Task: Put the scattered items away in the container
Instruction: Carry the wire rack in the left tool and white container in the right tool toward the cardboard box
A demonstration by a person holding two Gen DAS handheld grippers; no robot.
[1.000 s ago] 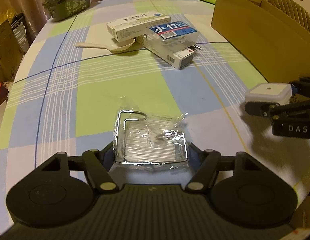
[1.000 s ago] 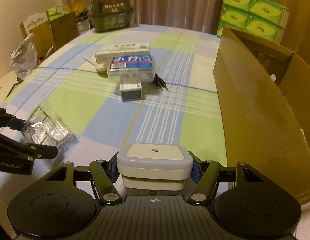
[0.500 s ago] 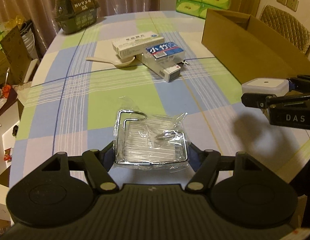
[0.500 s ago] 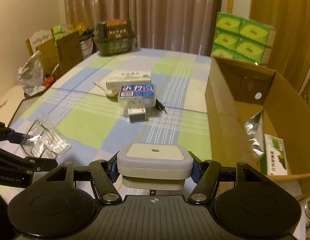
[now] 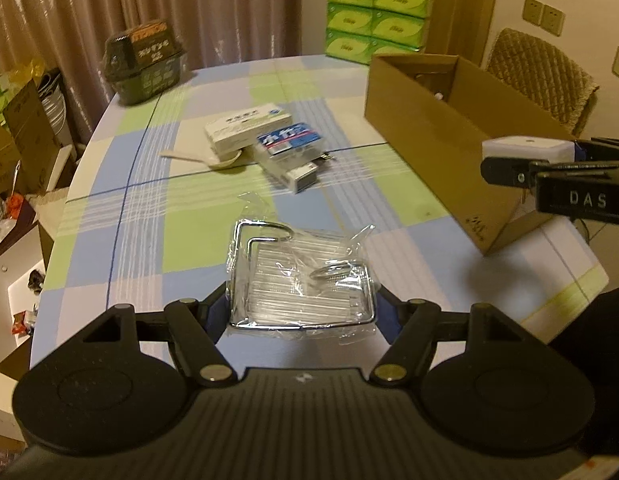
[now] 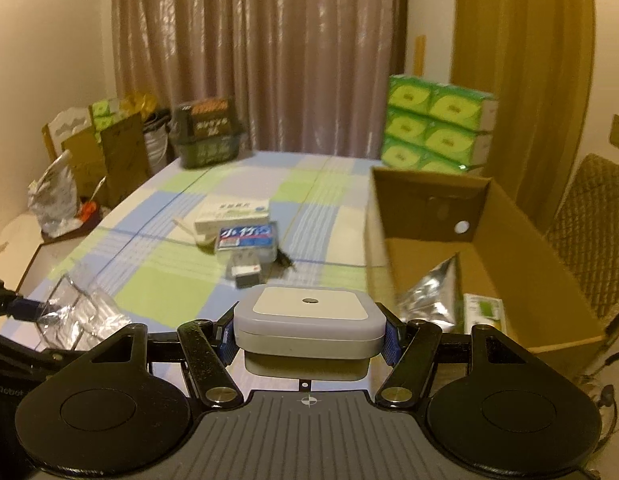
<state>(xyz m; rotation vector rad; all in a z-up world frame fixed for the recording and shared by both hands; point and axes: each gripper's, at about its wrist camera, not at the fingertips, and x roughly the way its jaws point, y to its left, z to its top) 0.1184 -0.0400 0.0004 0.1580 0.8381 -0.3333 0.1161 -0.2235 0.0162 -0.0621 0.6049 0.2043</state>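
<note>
The cardboard box (image 6: 489, 248) fills the right of the frame, open-topped, a foil pouch (image 6: 433, 296) inside. The left gripper (image 5: 301, 308) clamps a plastic-wrapped wire rack (image 5: 301, 284) at lower centre; its slick film could slip. The right gripper (image 6: 309, 330) pinches a white square gadget (image 6: 309, 312), which may clip the box's near wall.

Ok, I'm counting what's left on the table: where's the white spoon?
In the left wrist view the white spoon lies on the checked tablecloth, far-centre, its bowl tucked against the white medicine box, left of the blue-labelled clear case.
</note>
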